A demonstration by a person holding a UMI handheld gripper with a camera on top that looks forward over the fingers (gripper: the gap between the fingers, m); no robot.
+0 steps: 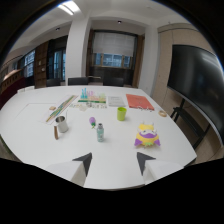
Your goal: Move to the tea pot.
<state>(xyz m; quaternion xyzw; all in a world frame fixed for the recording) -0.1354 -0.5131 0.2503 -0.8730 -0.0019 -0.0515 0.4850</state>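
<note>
The tool (pixel 115 162) is hanging released above the near edge of the white table (pixel 35 135), its two dark-tipped fingers (pixel 85 162) standing well apart with only bare tabletop showing between them.

The tea pot (pixel 146 136), a yellow and purple toy-like piece, is sitting upright on the table beyond the fingers, just ahead of the right finger and a little to its outer side. It is not lying between the fingers, and nothing is touching it.

A small teal bottle (pixel 100 132) is standing upright ahead of the gap between the fingers, left of the tea pot and apart from it. Just beyond the bottle a small purple object (pixel 92 121) is lying on the table. Farther left a metal cup (pixel 61 124) is standing, with a short brown stick (pixel 55 132) lying just beside it.

Deeper on the table a green cup (pixel 121 114) is standing beyond the bottle and the tea pot. Behind it an orange-red flat book (pixel 139 101) and a pale sheet (pixel 116 101) are lying side by side, and a long narrow board (pixel 61 108) is lying at a slant toward the left.

A large dark screen (pixel 200 75) is hanging on the wall to the right of the table.
</note>
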